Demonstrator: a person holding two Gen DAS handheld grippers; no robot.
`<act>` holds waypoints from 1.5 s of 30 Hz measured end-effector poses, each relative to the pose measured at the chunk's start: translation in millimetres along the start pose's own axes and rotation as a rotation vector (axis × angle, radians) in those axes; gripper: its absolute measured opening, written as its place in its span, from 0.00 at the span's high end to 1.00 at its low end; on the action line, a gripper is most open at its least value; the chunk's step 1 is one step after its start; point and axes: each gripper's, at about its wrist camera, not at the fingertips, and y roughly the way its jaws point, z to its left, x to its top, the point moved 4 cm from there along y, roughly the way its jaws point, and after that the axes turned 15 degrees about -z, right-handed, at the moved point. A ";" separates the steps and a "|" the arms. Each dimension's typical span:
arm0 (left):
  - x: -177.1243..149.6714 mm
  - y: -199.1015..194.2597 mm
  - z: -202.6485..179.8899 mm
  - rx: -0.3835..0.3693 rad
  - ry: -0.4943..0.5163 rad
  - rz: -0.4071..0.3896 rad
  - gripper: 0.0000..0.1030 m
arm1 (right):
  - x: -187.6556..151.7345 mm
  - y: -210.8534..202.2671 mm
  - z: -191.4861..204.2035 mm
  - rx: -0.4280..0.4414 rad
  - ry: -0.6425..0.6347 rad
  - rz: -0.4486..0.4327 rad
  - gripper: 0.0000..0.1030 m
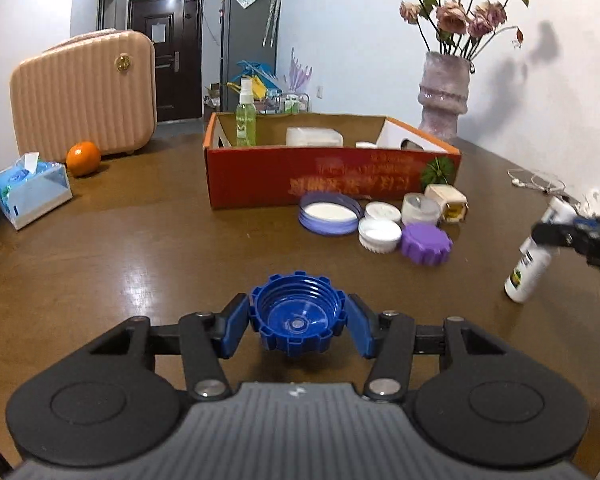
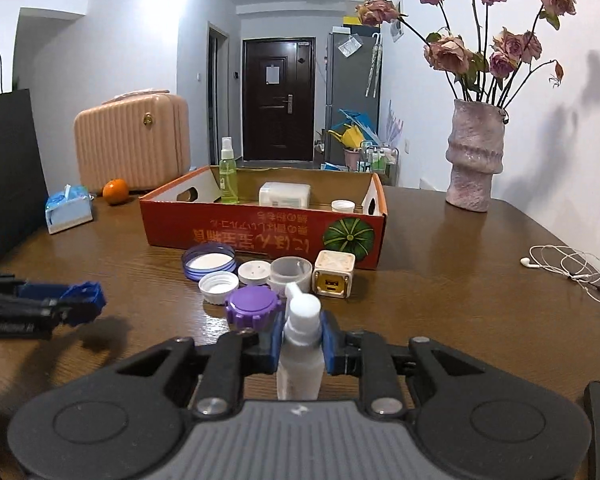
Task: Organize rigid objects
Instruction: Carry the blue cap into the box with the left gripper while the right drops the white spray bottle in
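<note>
My left gripper (image 1: 298, 316) is shut on a blue ridged cap (image 1: 297, 314), open side up, held above the wooden table (image 1: 140, 248). It also shows at the left of the right wrist view (image 2: 82, 304). My right gripper (image 2: 302, 340) is shut on a white spray bottle (image 2: 300, 356), held upright; the bottle also shows in the left wrist view (image 1: 534, 256). A red cardboard box (image 2: 260, 230) stands ahead, holding a green spray bottle (image 2: 229, 178), a white container (image 2: 285, 194) and a white cap (image 2: 343, 205).
In front of the box lie a lilac lid (image 2: 209, 261), white caps (image 2: 219, 285), a purple cap (image 2: 252, 306), a clear jar (image 2: 291, 272) and a cube charger (image 2: 334, 274). A vase (image 2: 474, 164), earphones (image 2: 568, 270), tissue box (image 2: 68, 210), orange (image 2: 115, 191) and pink case (image 2: 134, 142) surround.
</note>
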 end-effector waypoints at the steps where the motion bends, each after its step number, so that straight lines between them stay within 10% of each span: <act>1: -1.0 -1.0 -0.9 0.002 -0.004 0.004 0.48 | -0.5 0.2 0.3 0.000 -0.001 0.002 0.81; 16: 85.7 45.5 8.1 -0.079 -0.016 -0.092 0.48 | 46.6 23.6 4.8 0.092 -0.012 -0.054 0.82; 30: 148.5 324.0 34.9 0.062 -0.072 0.193 0.48 | 132.7 301.5 -40.4 0.035 0.064 0.036 0.82; 45: 151.5 365.1 33.4 0.075 -0.058 0.218 0.38 | 107.3 391.2 -33.9 0.006 0.032 0.139 0.81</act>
